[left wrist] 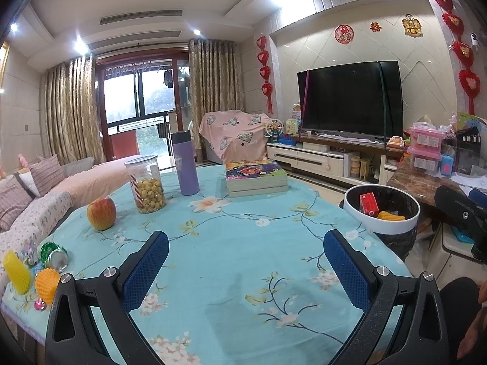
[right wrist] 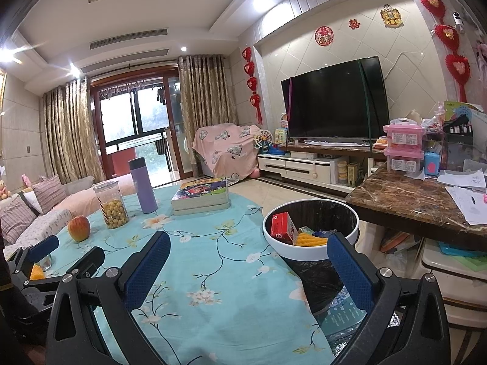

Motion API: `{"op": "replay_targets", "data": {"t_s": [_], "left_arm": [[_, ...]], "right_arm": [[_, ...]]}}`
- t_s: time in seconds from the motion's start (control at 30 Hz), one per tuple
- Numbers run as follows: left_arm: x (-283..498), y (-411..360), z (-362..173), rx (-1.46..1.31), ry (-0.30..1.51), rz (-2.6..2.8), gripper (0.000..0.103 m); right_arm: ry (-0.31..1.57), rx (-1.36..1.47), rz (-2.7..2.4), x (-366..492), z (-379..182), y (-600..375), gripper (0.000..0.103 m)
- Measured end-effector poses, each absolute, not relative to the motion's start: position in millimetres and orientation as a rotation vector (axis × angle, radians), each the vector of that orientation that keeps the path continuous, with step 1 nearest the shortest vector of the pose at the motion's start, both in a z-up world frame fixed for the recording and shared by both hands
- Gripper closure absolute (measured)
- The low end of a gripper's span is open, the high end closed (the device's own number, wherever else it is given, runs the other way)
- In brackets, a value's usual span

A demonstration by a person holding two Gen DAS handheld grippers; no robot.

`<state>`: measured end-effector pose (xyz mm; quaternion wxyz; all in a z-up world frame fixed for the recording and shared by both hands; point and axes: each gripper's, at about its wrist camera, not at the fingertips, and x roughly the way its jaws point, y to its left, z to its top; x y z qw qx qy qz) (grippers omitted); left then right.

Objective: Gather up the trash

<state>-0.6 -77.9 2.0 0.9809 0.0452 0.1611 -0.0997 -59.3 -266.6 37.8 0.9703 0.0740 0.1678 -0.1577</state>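
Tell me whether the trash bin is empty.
Not empty. The trash bin already holds a red carton and a yellow foam net.

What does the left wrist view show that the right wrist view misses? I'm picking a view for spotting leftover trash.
Only the left wrist view shows the litter at the table's left edge: a crushed can, a yellow foam net, an orange foam net and small wrappers beside them. Only the right wrist view shows the marble side table's papers and the left hand-held gripper, open. Both show the trash bin holding a red carton, the apple, the snack jar, the purple flask and the books.
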Motion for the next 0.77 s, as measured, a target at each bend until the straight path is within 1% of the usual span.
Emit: {"op": "replay_targets", "data": {"t_s": [0.43,0.77], "left_arm": [[0,-79,1,0.098,0.337,-0.209,0.0],[10,-81,0,0.099,0.365,-0.228,0.0]], "right_arm": [[0.356,0.158,-0.314,-57,38,-267,0.0],[0.392,0.173,-0.308,-48,28,-275,0.0]]}}
